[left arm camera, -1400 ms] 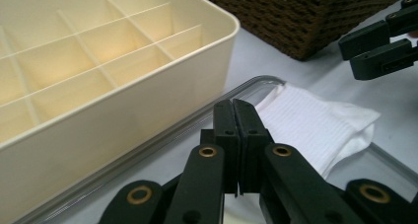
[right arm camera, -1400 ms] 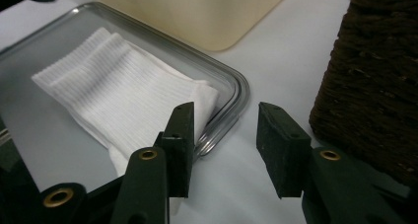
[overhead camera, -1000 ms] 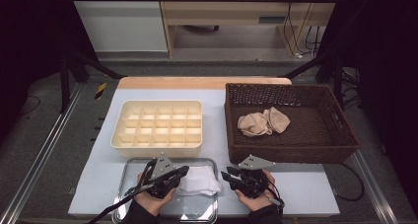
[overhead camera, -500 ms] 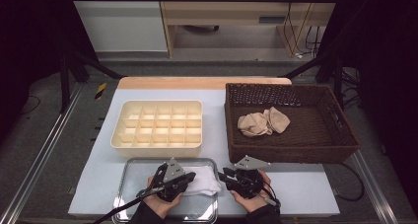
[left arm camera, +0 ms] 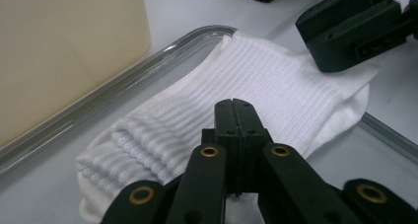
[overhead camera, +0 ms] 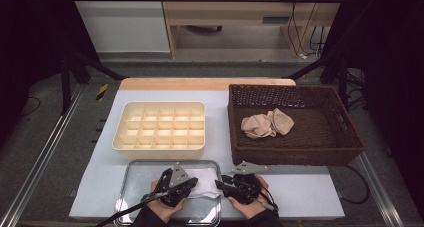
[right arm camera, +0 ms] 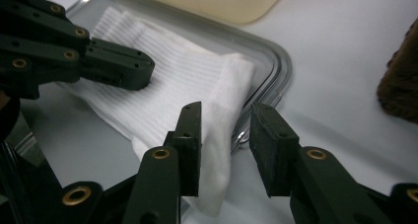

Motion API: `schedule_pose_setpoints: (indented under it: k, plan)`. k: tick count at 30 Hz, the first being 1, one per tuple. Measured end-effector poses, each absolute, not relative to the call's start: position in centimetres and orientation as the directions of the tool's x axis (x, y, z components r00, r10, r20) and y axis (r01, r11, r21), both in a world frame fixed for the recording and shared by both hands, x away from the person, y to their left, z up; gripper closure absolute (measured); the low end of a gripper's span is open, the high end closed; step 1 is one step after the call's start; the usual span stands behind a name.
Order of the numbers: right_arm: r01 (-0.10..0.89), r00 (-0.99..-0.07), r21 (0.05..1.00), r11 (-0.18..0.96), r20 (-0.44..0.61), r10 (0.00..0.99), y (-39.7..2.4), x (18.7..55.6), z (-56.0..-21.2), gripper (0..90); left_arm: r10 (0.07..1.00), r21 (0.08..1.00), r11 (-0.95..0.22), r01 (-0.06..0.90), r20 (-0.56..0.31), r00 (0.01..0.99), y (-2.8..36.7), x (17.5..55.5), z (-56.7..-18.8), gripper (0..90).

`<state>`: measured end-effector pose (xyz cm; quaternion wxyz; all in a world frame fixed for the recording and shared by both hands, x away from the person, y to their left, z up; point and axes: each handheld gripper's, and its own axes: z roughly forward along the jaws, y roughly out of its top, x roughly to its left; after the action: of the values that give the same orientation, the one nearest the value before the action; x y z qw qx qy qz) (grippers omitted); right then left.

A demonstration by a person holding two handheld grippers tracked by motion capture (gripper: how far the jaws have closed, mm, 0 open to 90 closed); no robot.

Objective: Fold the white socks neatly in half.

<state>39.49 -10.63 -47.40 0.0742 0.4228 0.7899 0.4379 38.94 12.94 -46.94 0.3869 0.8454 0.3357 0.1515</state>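
While the left tongs (left arm camera: 233, 104) sit pressed together on the ribbed middle of the white sock (left arm camera: 276, 93), no cloth shows between their tips. That sock lies flat in the metal tray (overhead camera: 131, 174) under both tools, its far edge draped over the tray's rim on the right tongs' side. Just beside it, the right tongs (right arm camera: 224, 118) stand spread, their jaws having just been opening, with the sock's folded edge in the gap and neither pad pressing it. Beyond the left tongs stands a cream divided box (overhead camera: 160, 127); beyond the right, a brown basket (overhead camera: 345, 142).
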Motion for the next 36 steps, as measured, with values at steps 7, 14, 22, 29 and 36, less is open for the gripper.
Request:
schedule_pose_setpoints:
  k: [7,14,22,29,36]
  plan:
    - [0.631,-0.632,0.730,0.262,0.288,0.719,-10.1,39.3,-48.0,74.9,0.697,0.753,-0.473,0.457,0.002,0.717,12.9,38.9,-47.2,89.1]
    - [0.642,-0.627,0.722,0.258,0.300,0.719,-10.0,39.4,-47.8,85.2,0.702,0.752,-0.463,0.470,-0.013,0.712,12.9,39.0,-47.2,89.1]
    - [0.603,-0.671,0.765,0.225,0.335,0.662,-9.7,39.5,-45.1,86.4,0.704,0.753,-0.440,0.490,-0.050,0.709,13.0,39.3,-47.0,89.2]
    - [0.560,-0.717,0.782,0.274,0.292,0.633,-7.8,39.5,-43.8,86.4,0.723,0.810,-0.404,0.426,-0.003,0.691,15.0,38.6,-44.0,89.3]
    - [0.546,-0.725,0.785,0.291,0.270,0.633,-7.5,39.6,-43.6,86.4,0.796,0.801,-0.373,0.469,0.015,0.605,19.7,38.4,-43.6,89.3]
